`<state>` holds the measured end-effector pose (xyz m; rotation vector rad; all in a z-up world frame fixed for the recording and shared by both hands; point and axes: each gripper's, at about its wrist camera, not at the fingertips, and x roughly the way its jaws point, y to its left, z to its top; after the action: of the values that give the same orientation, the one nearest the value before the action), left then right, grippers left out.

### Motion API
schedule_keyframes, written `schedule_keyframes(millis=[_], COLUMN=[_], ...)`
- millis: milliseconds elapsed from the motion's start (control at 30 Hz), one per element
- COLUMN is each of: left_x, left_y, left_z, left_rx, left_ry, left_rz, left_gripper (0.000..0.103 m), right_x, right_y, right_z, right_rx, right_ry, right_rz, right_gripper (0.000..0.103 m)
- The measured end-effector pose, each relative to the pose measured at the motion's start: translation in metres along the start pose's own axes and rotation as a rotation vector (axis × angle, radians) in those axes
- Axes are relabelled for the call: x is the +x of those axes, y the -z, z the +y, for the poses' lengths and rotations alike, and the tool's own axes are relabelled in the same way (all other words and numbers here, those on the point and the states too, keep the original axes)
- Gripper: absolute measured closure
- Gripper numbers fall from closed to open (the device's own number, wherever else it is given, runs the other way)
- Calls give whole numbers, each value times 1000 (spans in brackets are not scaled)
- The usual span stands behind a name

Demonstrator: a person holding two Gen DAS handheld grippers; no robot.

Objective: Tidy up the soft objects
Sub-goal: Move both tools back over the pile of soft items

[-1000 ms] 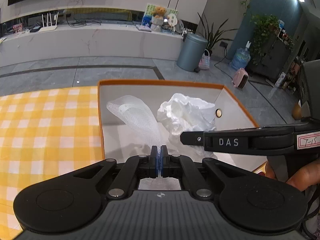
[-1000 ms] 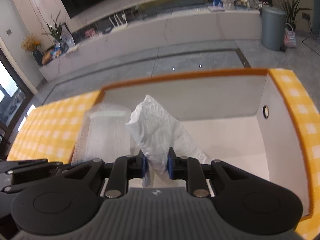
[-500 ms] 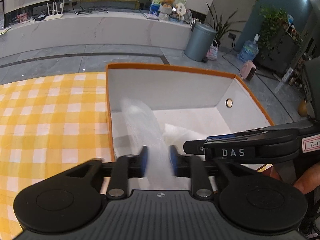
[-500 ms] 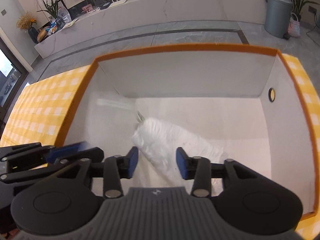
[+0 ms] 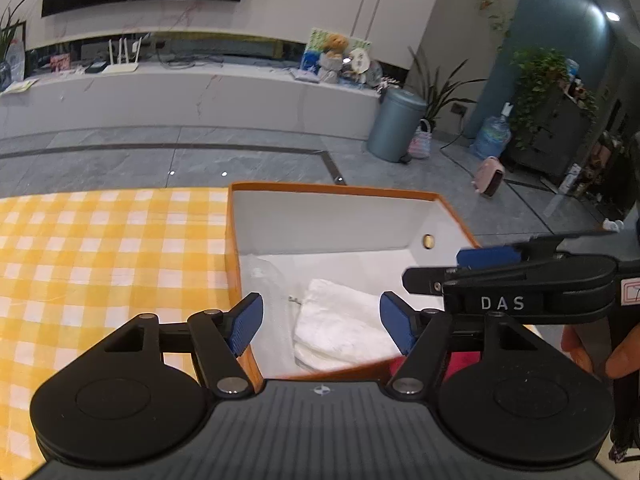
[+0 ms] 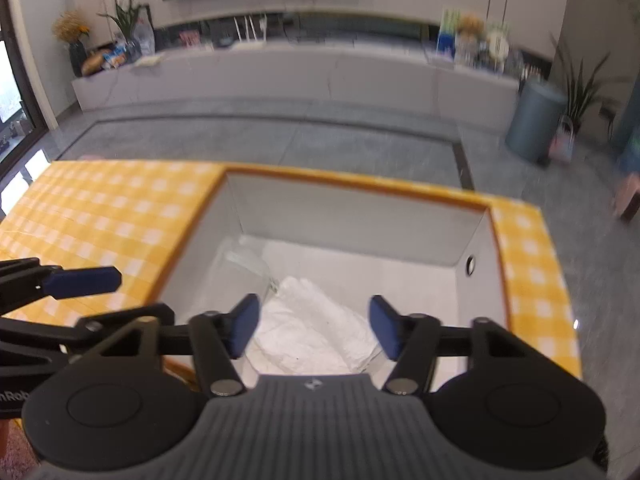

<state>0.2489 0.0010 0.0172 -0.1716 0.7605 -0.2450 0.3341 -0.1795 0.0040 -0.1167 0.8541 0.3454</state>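
An orange-rimmed white box [image 5: 332, 188] [image 6: 340, 184] stands on the yellow checked tablecloth. Inside on its floor lie a crumpled white cloth [image 5: 340, 330] [image 6: 312, 328] and a clear mesh bag [image 5: 264, 276] [image 6: 248, 260] to the cloth's left. My left gripper [image 5: 322, 322] is open and empty above the box's near left corner. My right gripper [image 6: 314, 326] is open and empty above the cloth. The right gripper also shows in the left wrist view [image 5: 480, 268], and the left gripper in the right wrist view [image 6: 80, 282].
The yellow checked tablecloth [image 5: 100, 260] [image 6: 112, 208] spreads to the left of the box. A narrow strip of it [image 6: 532, 272] lies to the box's right. Beyond the table edge are grey floor, a bin [image 5: 396, 124] and a long low cabinet.
Both grippers opened fully and let go. The white cloth and the mesh bag dropped onto the box floor. Both grippers have risen and pulled back from the box.
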Motion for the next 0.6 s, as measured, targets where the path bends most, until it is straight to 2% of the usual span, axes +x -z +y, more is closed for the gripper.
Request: schedule_keyframes(millis=[167, 233, 300, 400, 467, 500, 600], left_x=[-37, -52, -67, -89, -99, -104, -114], left_y=[15, 24, 35, 52, 65, 71, 90], left_z=[-12, -14, -15, -13, -11, -11, -9], left_rx=[27, 51, 64, 61, 60, 61, 56], left_ry=[-16, -19, -17, -15, -14, -11, 5], left_rz=[-62, -84, -105, -133, -141, -145, -173], left_gripper=[24, 24, 24, 24, 24, 24, 24], right_x=[-52, -71, -89, -110, -119, -123, -133], right_y=[20, 34, 50, 79, 98, 108, 140], right_z=[19, 26, 30, 38, 47, 50, 61], right_rx=[-26, -13, 11, 34, 44, 57, 118], right_ry=[4, 12, 3, 3, 13, 7, -46], right_rz=[-42, -59, -97, -151, -178, -190, -212], right_gripper=[38, 32, 27, 26, 21, 18, 19])
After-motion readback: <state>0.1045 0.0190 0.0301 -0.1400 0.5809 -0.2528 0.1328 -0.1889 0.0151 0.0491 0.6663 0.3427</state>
